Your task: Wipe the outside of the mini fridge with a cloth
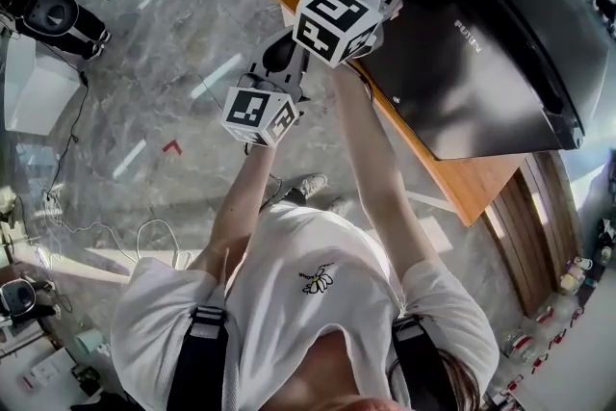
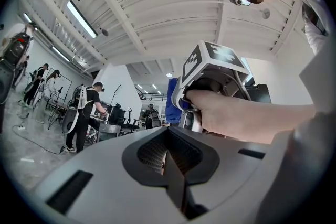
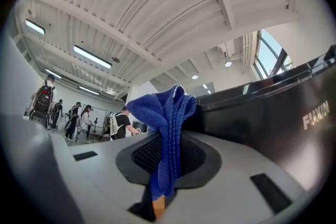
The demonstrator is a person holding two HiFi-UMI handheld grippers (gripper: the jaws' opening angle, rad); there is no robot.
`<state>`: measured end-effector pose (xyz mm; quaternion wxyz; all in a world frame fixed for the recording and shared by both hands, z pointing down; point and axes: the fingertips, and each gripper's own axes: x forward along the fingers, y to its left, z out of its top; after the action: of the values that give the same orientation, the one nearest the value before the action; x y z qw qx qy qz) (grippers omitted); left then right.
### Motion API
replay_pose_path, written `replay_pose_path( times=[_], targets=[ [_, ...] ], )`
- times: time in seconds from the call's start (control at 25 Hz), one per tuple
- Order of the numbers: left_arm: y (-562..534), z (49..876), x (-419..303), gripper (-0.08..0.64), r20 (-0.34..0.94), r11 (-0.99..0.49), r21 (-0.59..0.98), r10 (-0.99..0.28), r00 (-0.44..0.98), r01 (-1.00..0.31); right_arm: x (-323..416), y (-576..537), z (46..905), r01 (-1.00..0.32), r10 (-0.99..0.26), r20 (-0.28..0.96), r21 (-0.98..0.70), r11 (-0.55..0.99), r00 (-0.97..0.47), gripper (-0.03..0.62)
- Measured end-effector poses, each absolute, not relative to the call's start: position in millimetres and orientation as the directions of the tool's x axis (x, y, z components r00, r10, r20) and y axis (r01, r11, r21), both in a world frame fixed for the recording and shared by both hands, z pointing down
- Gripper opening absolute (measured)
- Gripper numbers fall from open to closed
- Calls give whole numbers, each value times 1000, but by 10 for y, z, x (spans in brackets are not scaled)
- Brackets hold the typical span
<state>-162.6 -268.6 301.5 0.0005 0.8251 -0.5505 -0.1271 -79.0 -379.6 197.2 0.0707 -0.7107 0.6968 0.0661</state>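
Pinching the blue cloth (image 3: pixel 169 118) lengthwise, free end forward, is the right gripper (image 3: pixel 164 165) (left gripper (image 2: pixel 167 157): jaws pressed together).

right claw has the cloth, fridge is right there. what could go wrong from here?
1. The cloth is pinched in the right claw by a thin fold, with most of it bunched loose above. Wiping pressure may pull it out.
2. Little cloth covers the claw's hard tips, so they might scrape the glossy black fridge.
3. The left claw is shut, empty and close to the right hand. They could bump, and nothing steadies the fridge.
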Motion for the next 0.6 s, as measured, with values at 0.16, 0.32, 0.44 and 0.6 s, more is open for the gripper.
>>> replay_pose_path(
  times=[0.16, 0.32, 0.44, 0.6],
  targets=[
    [-2662, 2932, -1605, 5, -217, -408, 133, -901, 375, -903, -741, -3719, 1927, -999, -980, -198, -5, -33, 33, 69],
    [-2565, 2841, -1476, 5, -230, -432, 119, -888, 399, -894, -606, -3544, 1882, -999, -977, -207, 9, -48, 45, 69],
    [-2484, 2777, -1392, 5, -236, -447, 104, -879, 414, -888, -492, -3396, 1861, -998, -975, -213, 18, -67, 62, 69],
    [-2380, 2695, -1230, 5, -247, -465, 110, -869, 429, -878, -182, -3128, 1845, -992, -968, -222, 32, -123, 113, 69]
  ],
)
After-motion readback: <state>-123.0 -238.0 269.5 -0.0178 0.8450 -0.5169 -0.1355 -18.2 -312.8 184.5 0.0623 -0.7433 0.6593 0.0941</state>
